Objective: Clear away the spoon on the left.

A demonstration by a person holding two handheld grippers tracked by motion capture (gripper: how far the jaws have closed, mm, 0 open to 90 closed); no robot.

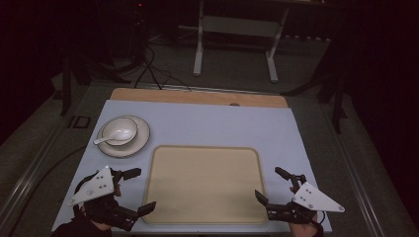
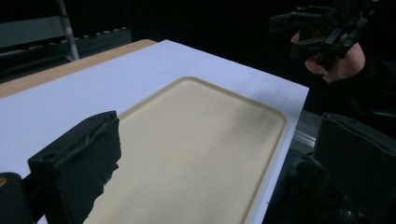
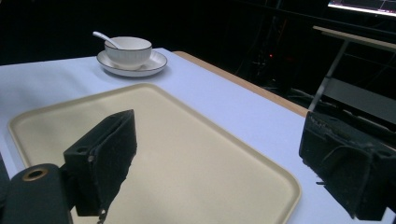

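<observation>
Lying flat between both released grippers, left [image 1: 132, 190] and right [image 1: 272, 183], the tray [image 1: 205, 185] is sitting at the table's [image 1: 222, 123] near edge, its long axis running left-right.

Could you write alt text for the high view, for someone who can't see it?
A person's two open grippers, left gripper and right gripper, flank a bare beige tray on a pale blue table. Far left, a bowl with a spoon sits on a plate.
</observation>
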